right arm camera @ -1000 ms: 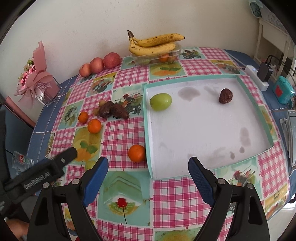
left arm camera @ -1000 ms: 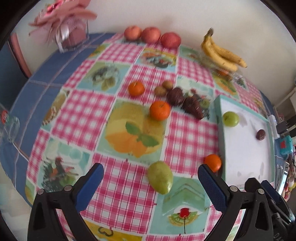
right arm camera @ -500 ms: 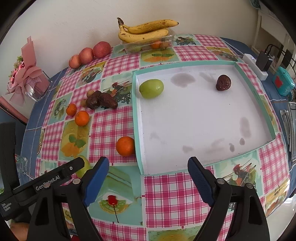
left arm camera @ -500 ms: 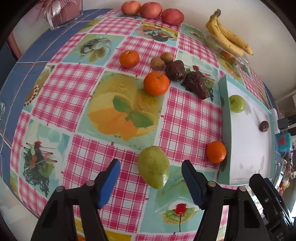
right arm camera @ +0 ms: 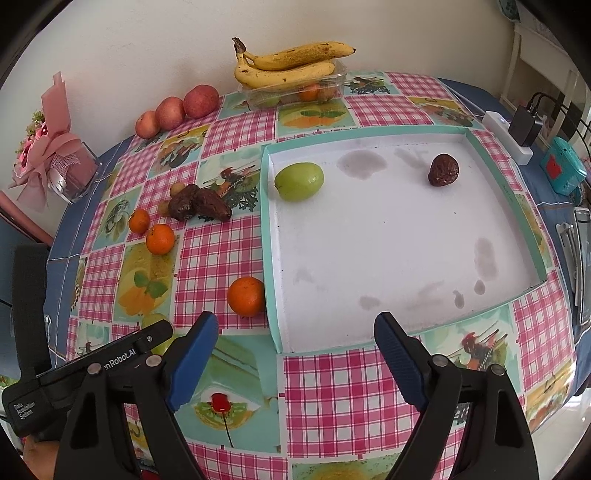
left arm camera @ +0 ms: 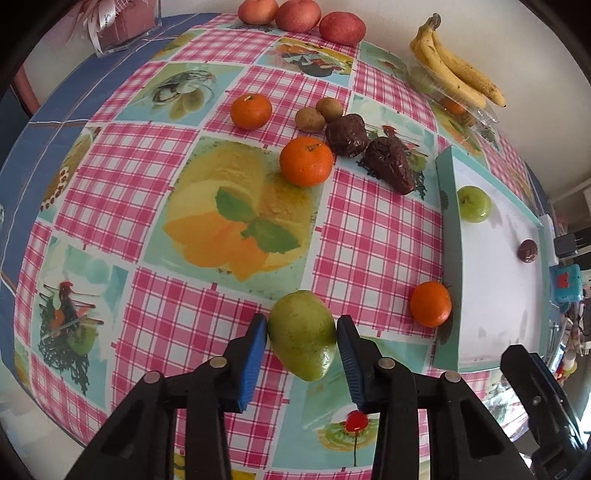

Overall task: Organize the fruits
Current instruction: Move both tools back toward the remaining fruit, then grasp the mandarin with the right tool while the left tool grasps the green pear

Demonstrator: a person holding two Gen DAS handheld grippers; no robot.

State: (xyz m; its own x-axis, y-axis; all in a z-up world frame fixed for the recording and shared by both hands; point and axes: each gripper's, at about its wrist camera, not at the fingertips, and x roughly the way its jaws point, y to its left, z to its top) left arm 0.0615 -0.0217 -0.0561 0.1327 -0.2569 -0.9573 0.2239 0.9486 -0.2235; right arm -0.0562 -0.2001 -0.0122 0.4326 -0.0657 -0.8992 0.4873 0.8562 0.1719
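Progress looks early: most fruit sits loose on the checked tablecloth (left arm camera: 376,229), outside the tray (right arm camera: 406,258).

Left wrist view, left to right. Upper left of frame: small orange (left arm camera: 251,111), then two brown kiwis (left arm camera: 319,114), a larger orange (left arm camera: 306,161) and two dark wrinkled fruits (left arm camera: 369,153) in the upper centre. Top edge: three red apples (left arm camera: 299,14); bananas (left arm camera: 458,72) on a clear box at upper right. Lower centre: left gripper (left arm camera: 301,334) with its blue pads pressed against both sides of the green mango (left arm camera: 303,345), which rests on the cloth, not lifted as far as I can tell. Right of that, a third orange (left arm camera: 430,303) touching or just beside the tray wall.

Right wrist view: tray fills centre and right. Only two pieces in it, a green apple (right arm camera: 299,181) at its upper-left corner and one dark fruit (right arm camera: 443,170) at upper right, well apart. Right gripper (right arm camera: 295,336) hovers at bottom centre over the tray's near edge, jaws spread wide, nothing between them.

Judgement: two fruits placed, mango in hand next, oranges, kiwis and dark fruits left.
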